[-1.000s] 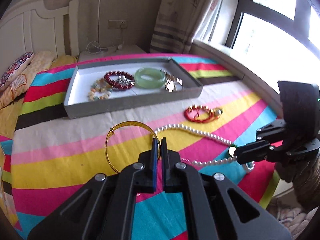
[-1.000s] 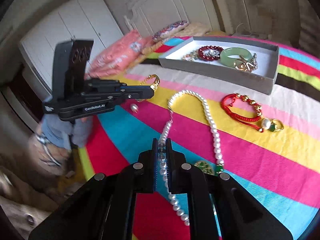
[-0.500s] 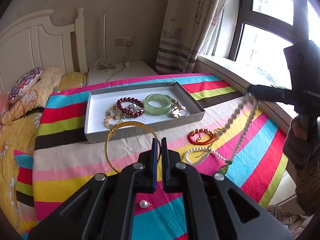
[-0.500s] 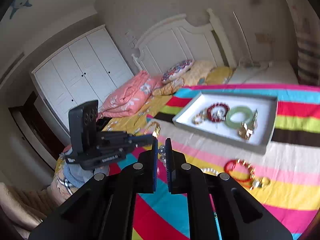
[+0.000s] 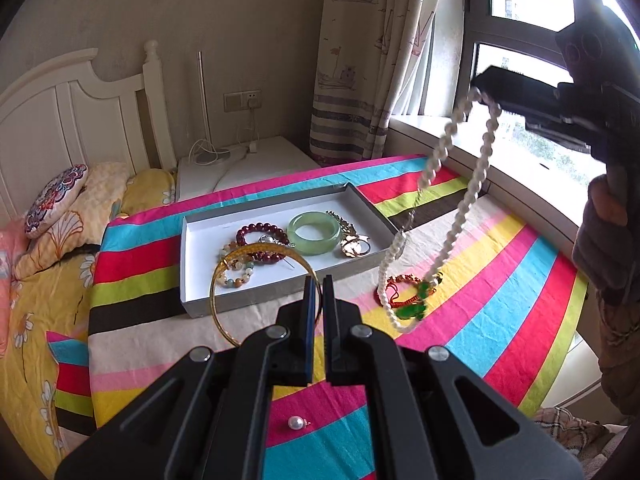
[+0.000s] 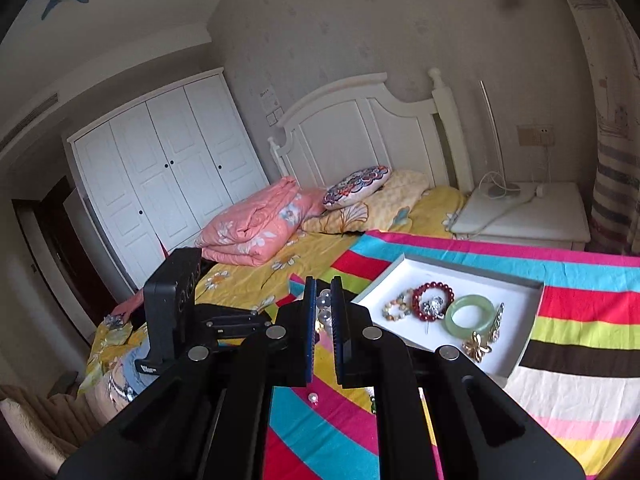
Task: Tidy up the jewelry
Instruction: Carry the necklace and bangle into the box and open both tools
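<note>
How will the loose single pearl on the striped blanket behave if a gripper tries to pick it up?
The single pearl looks round and glossy, so it would probably roll away or slip from flat pads. The striped blanket is soft cloth, which may slow it. Its small metal loop might be the easier place to pinch.

striped blanket (image 5: 500, 280) | patterned cushion (image 6: 356, 186) | pink quilt (image 6: 256, 228) | white wardrobe (image 6: 160, 184) | curtain (image 5: 360, 60)

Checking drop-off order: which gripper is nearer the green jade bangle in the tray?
Left. The left gripper, shut on the gold bangle, sits just short of the tray holding the green jade bangle. The right gripper is raised high to the side, holding the pearl necklace.
</note>
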Motion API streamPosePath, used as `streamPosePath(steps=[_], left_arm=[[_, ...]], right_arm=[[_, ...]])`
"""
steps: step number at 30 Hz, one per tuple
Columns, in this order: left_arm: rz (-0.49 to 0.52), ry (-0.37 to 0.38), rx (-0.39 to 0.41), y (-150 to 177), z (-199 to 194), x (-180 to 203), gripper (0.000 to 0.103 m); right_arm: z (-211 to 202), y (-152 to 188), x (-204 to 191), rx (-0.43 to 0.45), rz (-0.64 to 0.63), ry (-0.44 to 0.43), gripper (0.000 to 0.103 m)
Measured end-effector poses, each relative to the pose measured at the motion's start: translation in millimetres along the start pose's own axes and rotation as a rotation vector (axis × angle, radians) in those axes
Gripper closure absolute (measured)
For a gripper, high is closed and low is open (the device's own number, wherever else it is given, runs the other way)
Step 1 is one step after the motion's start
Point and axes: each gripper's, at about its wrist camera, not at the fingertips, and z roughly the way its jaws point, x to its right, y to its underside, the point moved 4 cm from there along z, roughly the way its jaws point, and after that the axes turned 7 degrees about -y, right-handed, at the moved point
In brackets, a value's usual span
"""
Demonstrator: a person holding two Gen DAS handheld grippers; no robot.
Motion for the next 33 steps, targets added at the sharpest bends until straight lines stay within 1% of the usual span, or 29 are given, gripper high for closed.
streamPosePath(steps=[7,17,21,26,33], left_arm=[[0.014,-0.015,-0.017,-9,13,-4,0.100],[-0.010,-0.019,-0.035,-33,44,-18,0.100],[-0.025,-0.014,-0.056,-41,65,-21,0.100],[-0.024,-0.009,-0.095,-45,97,-22,0.100],[-0.055,-0.021,-0.156,-39,144,-32,0.100]], right_arm=[[9,-27,3,0.027,-0.007,0.019,0.095],[28,-51,33,0.023,0.019,0.077,0.095],[31,-62,45,0.026,0.011,0.123,0.095],[36,-76,76,0.024,0.034,0.188,0.095],[50,-87,115,-0.016,0.040,0.249,0.095]])
